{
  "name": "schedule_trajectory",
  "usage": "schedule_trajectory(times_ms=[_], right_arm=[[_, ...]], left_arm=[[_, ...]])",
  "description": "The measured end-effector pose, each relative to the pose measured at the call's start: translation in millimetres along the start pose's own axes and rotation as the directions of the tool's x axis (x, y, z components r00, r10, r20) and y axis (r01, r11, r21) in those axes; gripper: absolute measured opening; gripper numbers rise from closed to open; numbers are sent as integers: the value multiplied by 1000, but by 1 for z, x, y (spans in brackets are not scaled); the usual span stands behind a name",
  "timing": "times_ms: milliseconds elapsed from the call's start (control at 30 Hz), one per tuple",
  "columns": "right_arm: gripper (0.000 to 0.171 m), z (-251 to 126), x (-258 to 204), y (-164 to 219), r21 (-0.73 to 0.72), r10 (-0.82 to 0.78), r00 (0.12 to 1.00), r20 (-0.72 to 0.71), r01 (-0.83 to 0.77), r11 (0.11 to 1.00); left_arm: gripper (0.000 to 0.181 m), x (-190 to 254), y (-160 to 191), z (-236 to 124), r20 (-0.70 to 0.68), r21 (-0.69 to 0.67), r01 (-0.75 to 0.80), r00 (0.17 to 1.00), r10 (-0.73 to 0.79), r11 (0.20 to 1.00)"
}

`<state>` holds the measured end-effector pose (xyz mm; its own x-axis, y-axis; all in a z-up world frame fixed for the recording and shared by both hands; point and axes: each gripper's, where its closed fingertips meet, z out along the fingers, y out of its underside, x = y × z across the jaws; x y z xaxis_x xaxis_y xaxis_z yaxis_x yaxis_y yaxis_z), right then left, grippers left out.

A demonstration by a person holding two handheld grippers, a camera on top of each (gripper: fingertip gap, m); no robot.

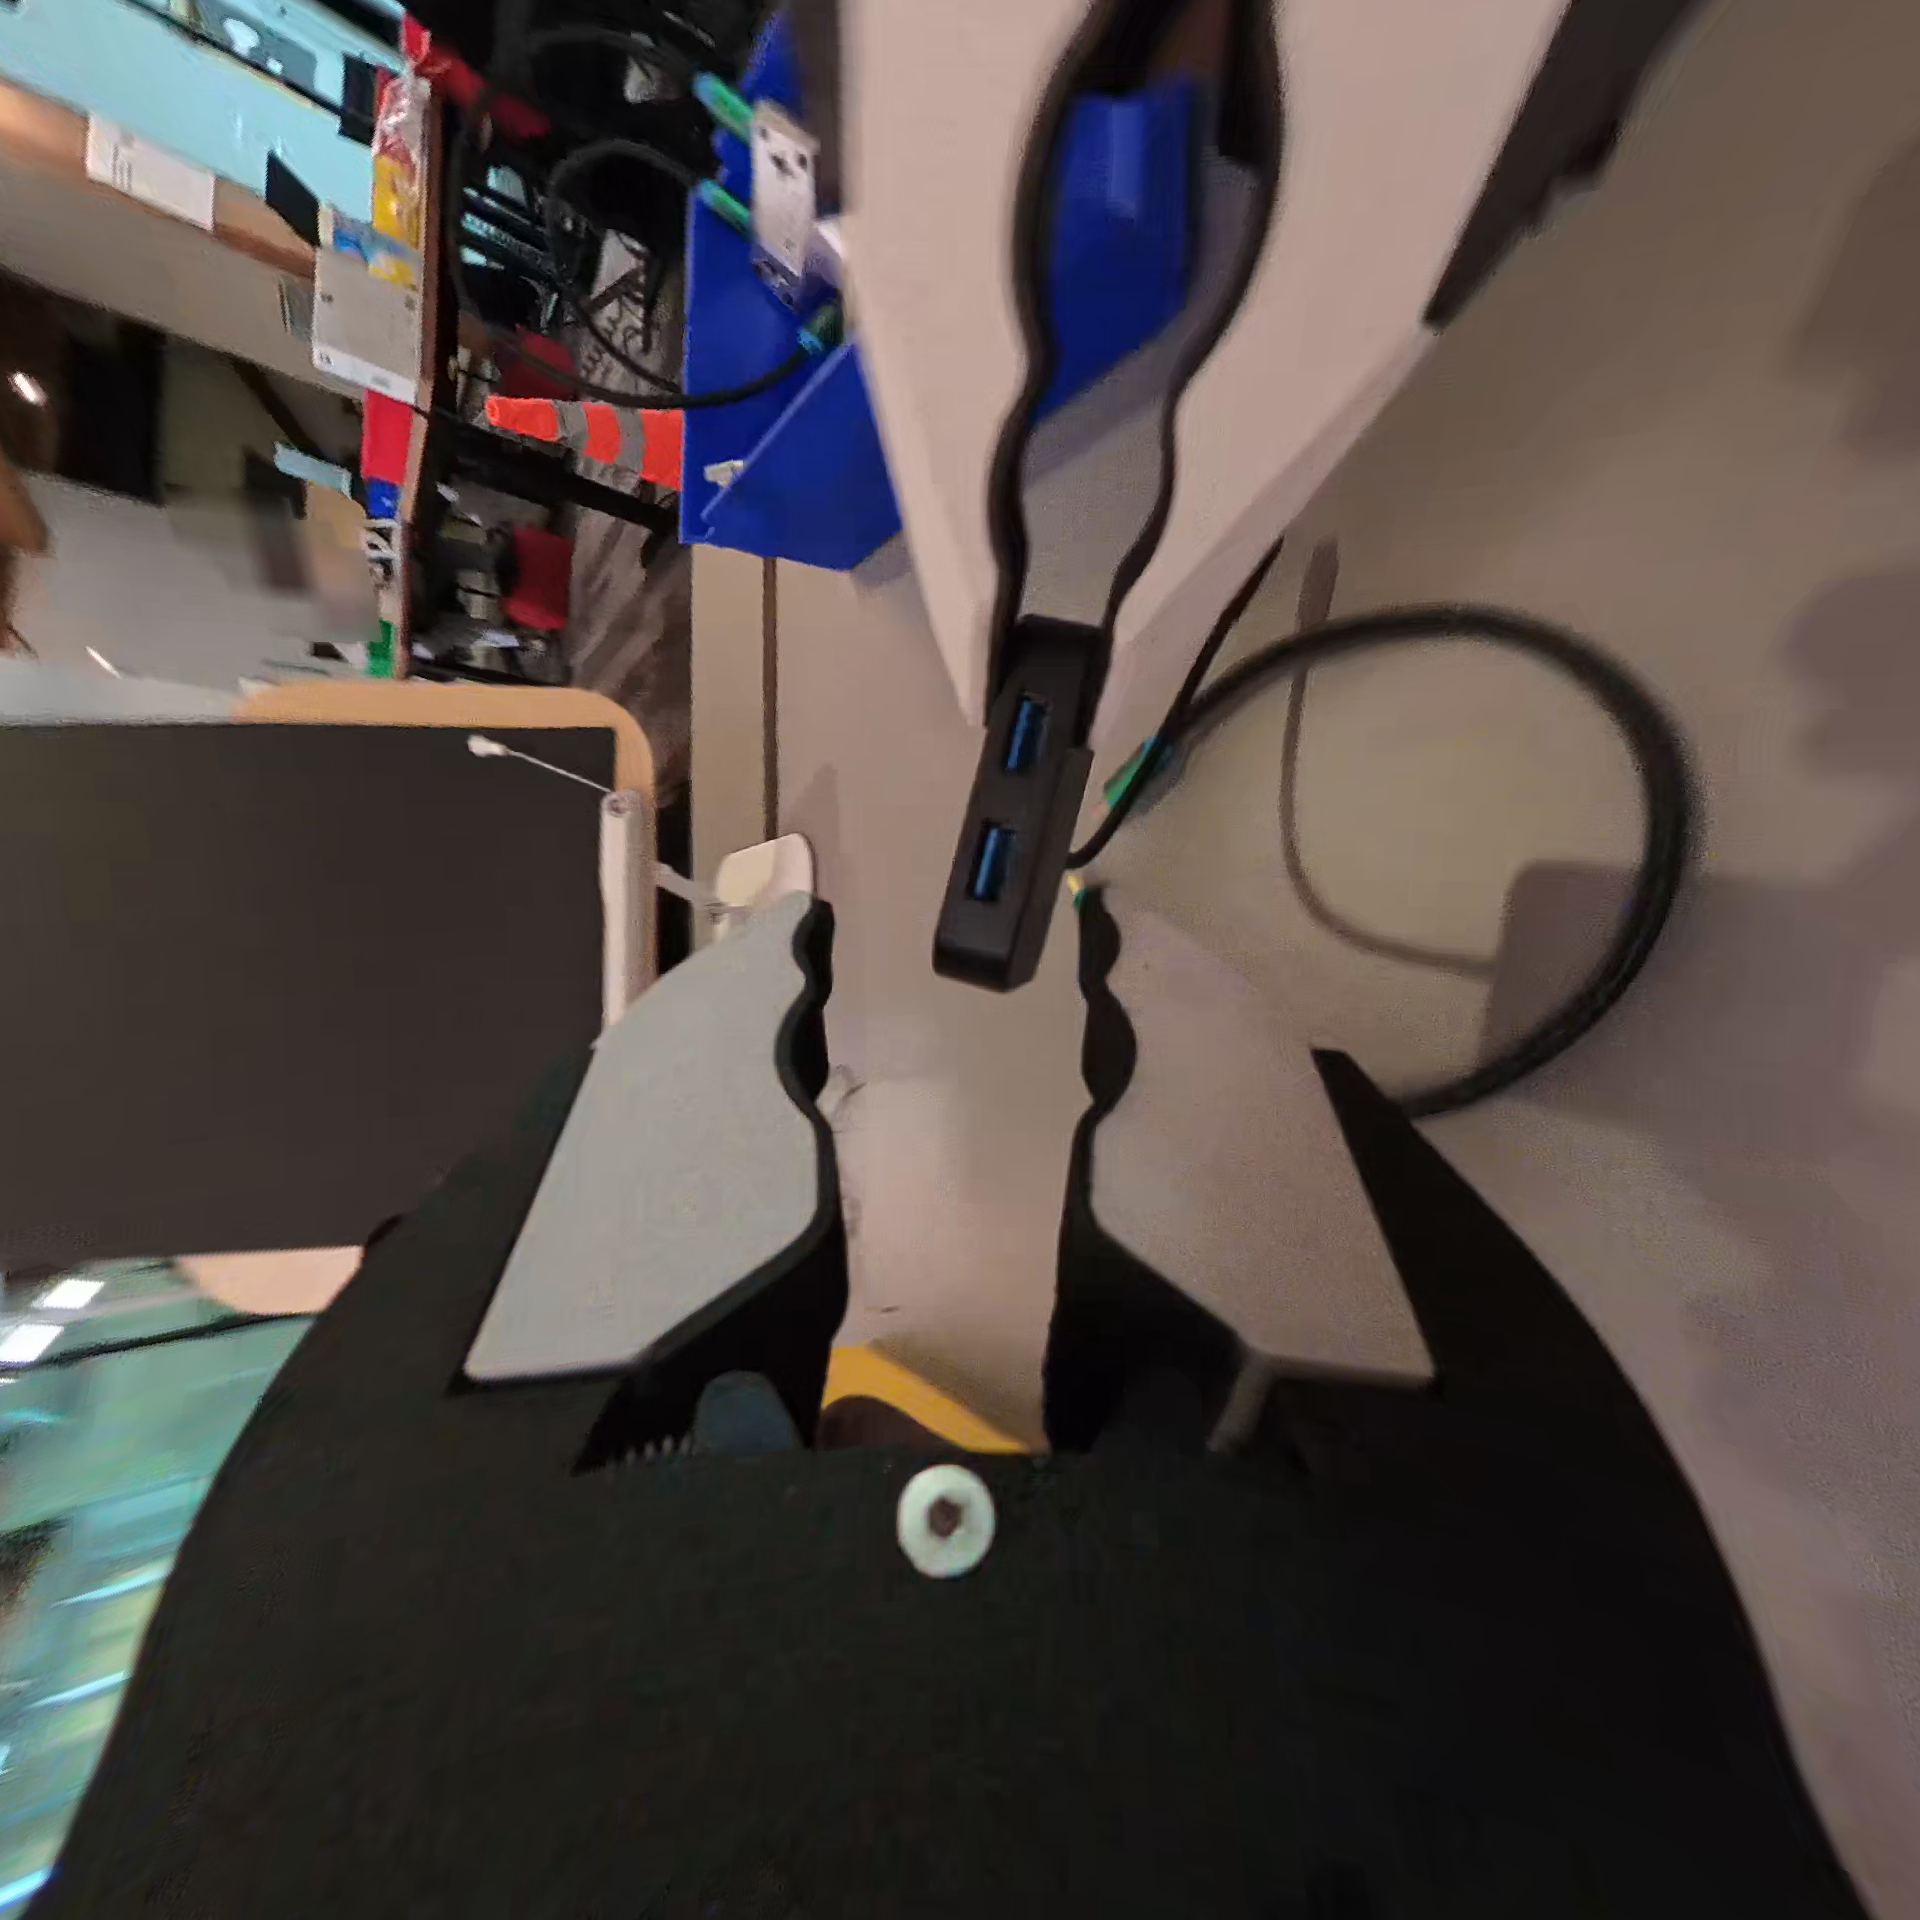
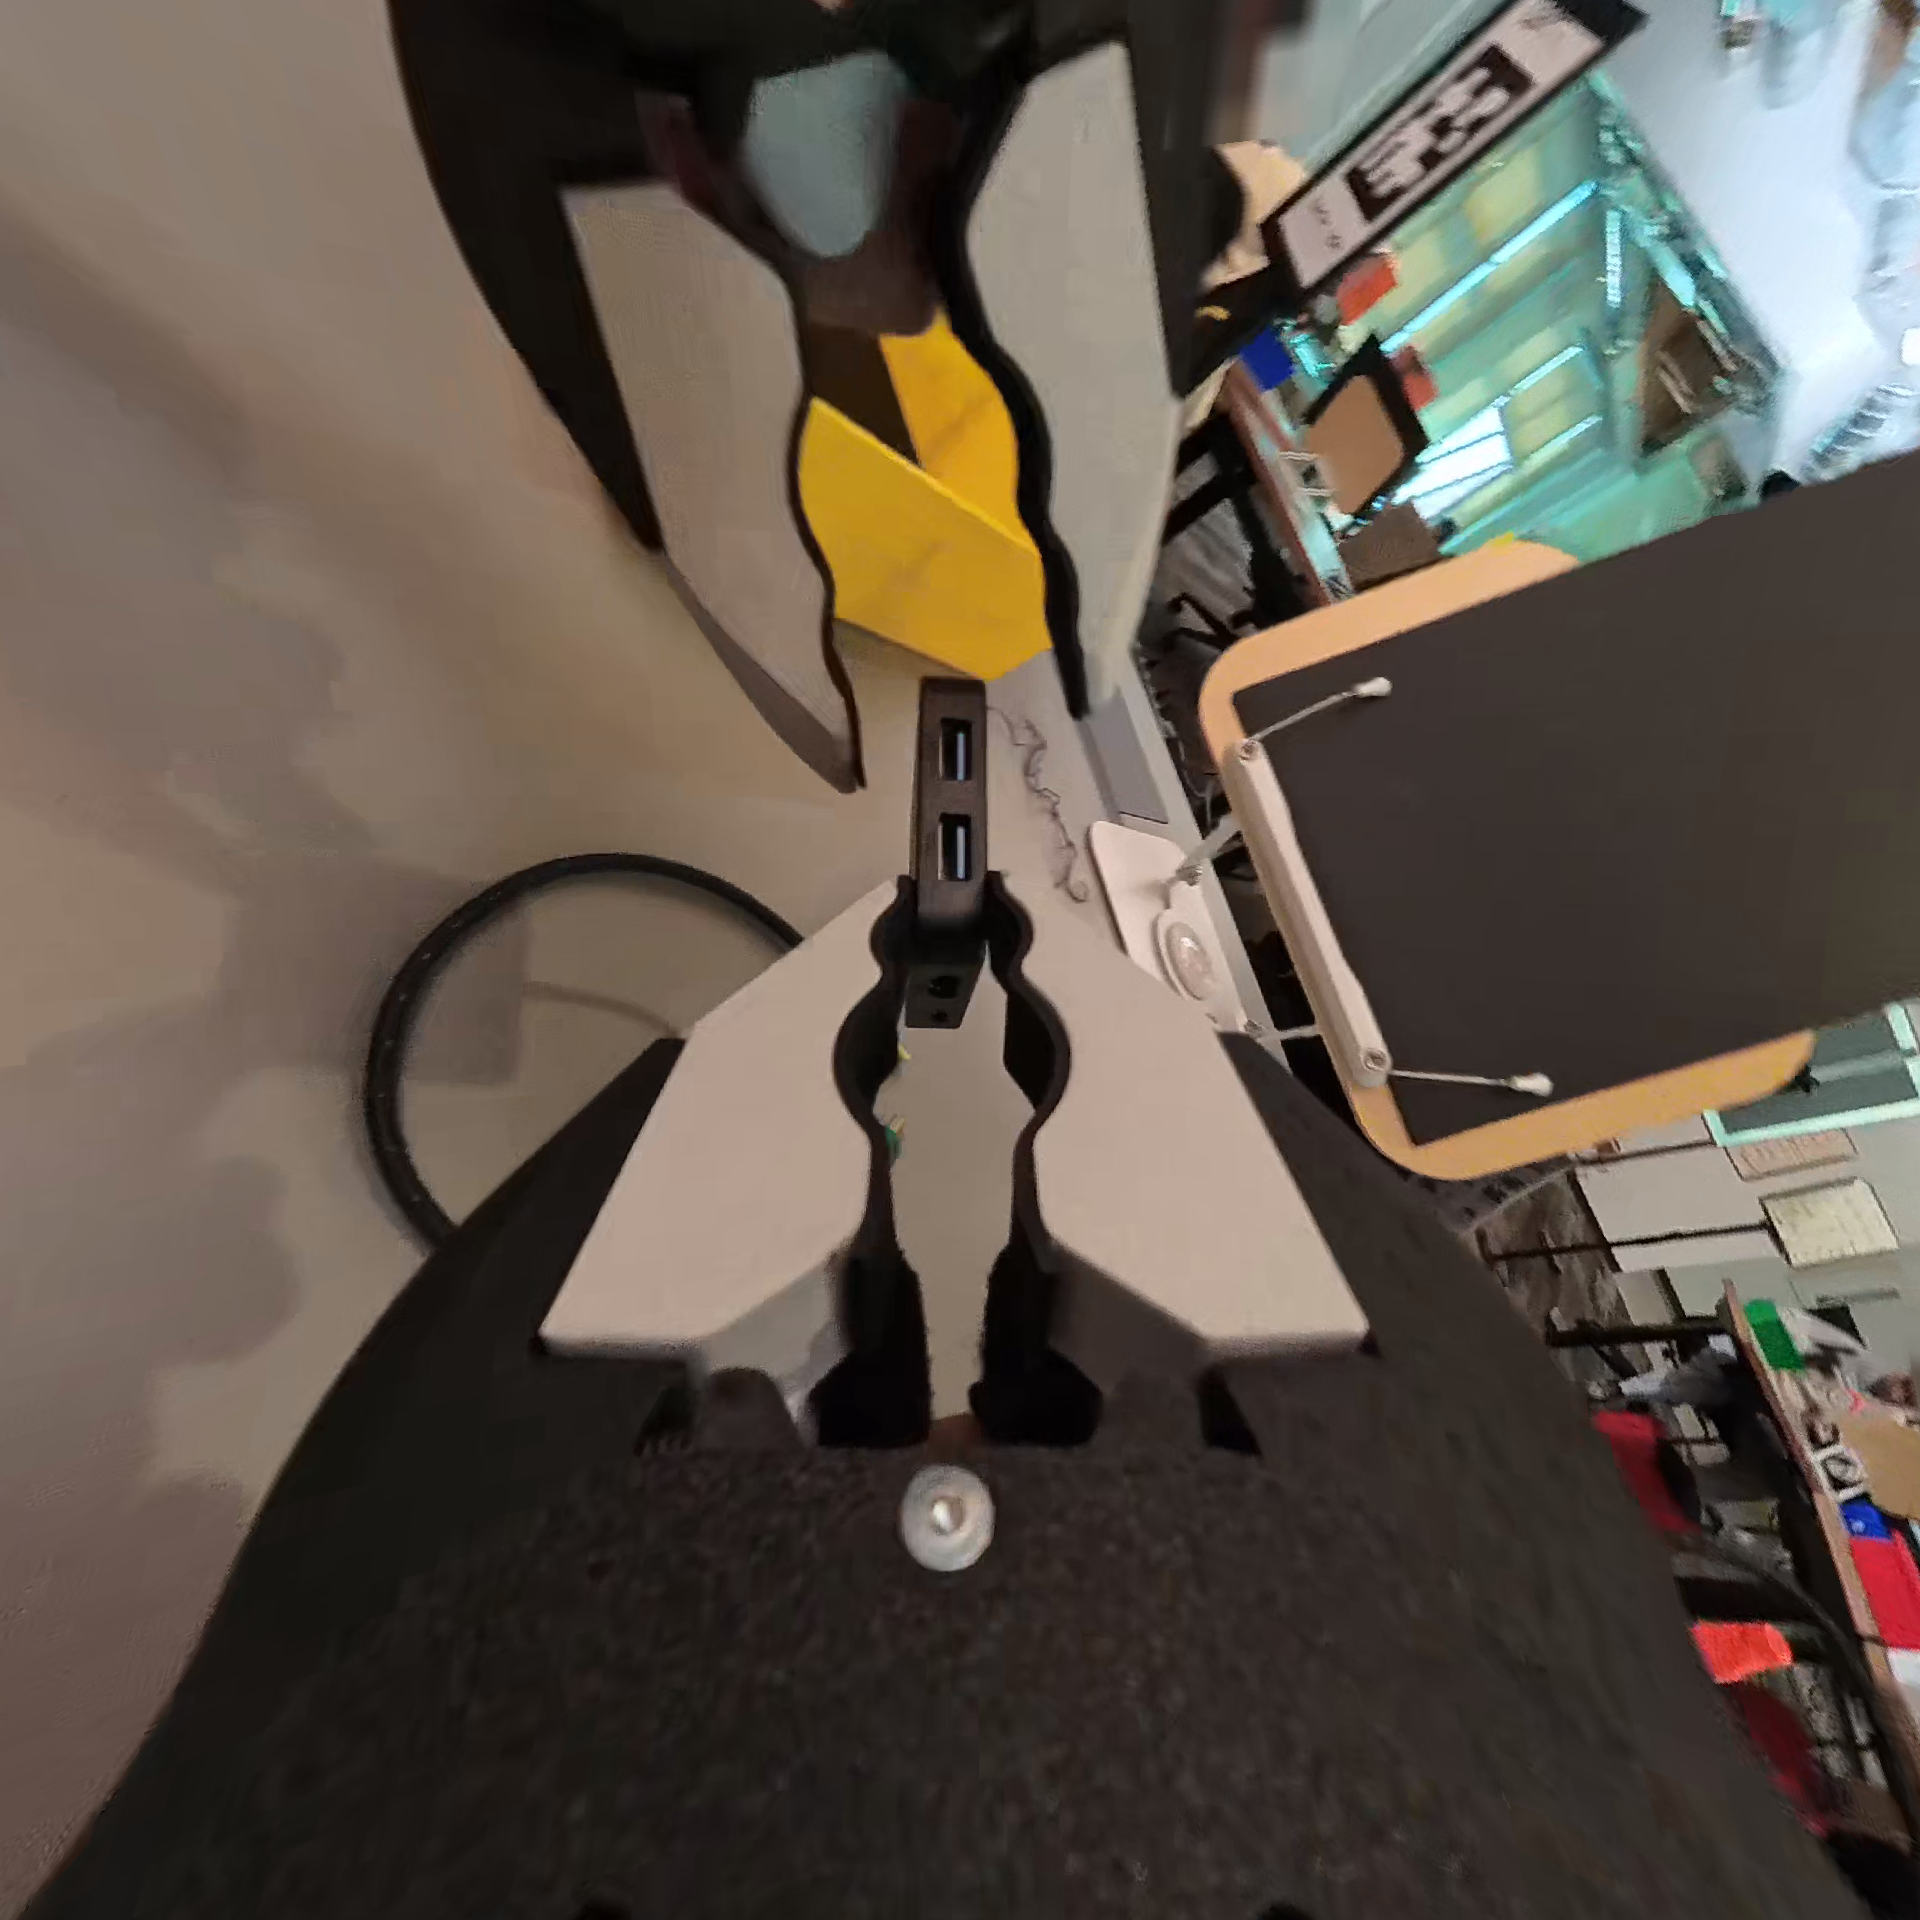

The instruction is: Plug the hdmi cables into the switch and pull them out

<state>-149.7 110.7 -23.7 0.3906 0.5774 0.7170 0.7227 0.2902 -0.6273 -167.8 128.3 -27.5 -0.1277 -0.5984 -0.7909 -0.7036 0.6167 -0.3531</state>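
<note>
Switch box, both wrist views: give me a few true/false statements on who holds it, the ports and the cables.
1. The right tool is shut on the black switch box. True.
2. The left tool also grips the box. False: its fingers stand open, with the box's free end between the tips and no contact visible.
3. Both blue ports facing the cameras are empty. True.
4. A cable is plugged into one of those blue ports. False: the black cable lies coiled on the white table, beside the box.
5. The yellow bin shows past the left tool in the right wrist view. True.
</note>
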Motion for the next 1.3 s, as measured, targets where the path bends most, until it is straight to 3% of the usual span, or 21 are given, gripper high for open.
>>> schedule_trajectory(times_ms=[67, 200, 267, 367, 500, 600, 733, 800, 933, 1133, 1300], right_arm=[[12, 2, -10, -4, -10, -38, 998, 41, 38, 999], [12, 6, -19, -5, -50, -98, 993, 71, 102, 994], [14, 6, -22, -2, -43, -83, 993, 84, 87, 995], [24, -4, -20, 0, 27, 95, 987, 126, -100, 995], [45, -6, -10, 20, 19, 490, 839, 234, -508, 861], [51, 1, -15, 14, 67, 539, 802, 258, -571, 818], [66, 12, -26, -8, 95, 620, 712, 329, -678, 729], [73, 16, -26, -15, 125, 654, 677, 339, -721, 682], [67, 28, -29, -11, 100, 693, 666, 276, -737, 669], [66, 37, -33, -1, 29, 733, 651, 199, -751, 659], [66, 42, -39, 0, -28, 733, 662, 157, -739, 673]], left_arm=[[40, 7, 4, 7, 0, -58, -135, 991, 135, 989], [18, 25, 8, 19, -25, -90, -242, 970, 240, 966], [14, 24, 8, 22, 20, -64, -184, 983, 185, 981], [13, 19, 11, 20, 105, 38, -70, 992, 66, 997], [13, 14, 7, 6, 212, 264, 90, 966, -148, 960], [13, 12, 11, -1, 317, 349, 143, 912, -260, 926], [13, 19, 14, -2, 438, 305, 31, 883, -169, 952], [14, 20, 16, 0, 444, 299, 52, 877, -186, 953], [14, 25, 15, 3, 471, 268, -1, 872, -130, 963], [15, 27, 24, 11, 455, 215, 70, 875, -164, 974], [20, 29, 7, 11, 473, 221, 18, 872, -123, 975]])
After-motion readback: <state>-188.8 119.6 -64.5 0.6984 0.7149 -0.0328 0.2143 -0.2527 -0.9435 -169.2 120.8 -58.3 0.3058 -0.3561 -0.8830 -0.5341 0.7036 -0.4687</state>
